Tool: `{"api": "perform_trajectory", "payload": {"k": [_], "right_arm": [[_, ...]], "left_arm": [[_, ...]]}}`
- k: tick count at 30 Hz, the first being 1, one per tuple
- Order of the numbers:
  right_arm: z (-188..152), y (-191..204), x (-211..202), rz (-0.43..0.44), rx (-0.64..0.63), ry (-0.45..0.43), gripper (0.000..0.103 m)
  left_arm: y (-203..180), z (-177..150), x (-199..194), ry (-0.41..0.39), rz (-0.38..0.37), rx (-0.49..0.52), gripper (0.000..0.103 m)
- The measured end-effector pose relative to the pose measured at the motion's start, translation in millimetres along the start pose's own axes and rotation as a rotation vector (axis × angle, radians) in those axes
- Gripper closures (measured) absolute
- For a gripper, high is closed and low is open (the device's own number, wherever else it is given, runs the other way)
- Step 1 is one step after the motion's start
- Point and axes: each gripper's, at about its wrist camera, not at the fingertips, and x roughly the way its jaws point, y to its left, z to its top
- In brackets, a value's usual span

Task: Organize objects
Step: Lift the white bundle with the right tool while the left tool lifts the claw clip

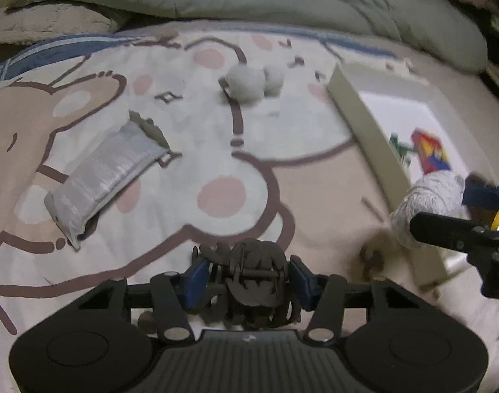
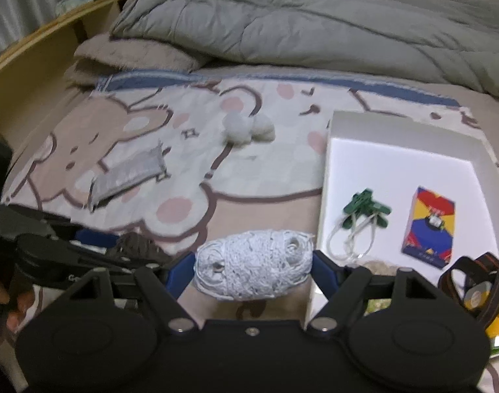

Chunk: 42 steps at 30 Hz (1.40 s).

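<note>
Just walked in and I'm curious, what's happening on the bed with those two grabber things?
A person is tidying small things off a cartoon bedspread into a white box. The right tongs hold a ball of white string beside the box; the left tongs sit around a dark hair claw clip. A silver pouch and two pompoms still lie on the bedspread. Green clips and a colourful card box are already inside.

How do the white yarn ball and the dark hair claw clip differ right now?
The white yarn ball is pale, soft and rounded; the dark hair claw clip is brown, rigid and toothed. The yarn ball sits between the right gripper pads beside the white box; the clip sits between the left gripper pads, farther from the box. Both are gripped, not yet boxed.
</note>
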Motion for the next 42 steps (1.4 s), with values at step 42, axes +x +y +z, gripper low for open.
{"api": "perform_trajectory", "payload": {"k": [42], "right_arm": [[53.8, -90.8, -70.7, -0.142, 0.217, -0.377, 0.026]], "left_arm": [[-54.1, 68.1, -85.9, -0.423, -0.048, -0.042, 0.048]]}}
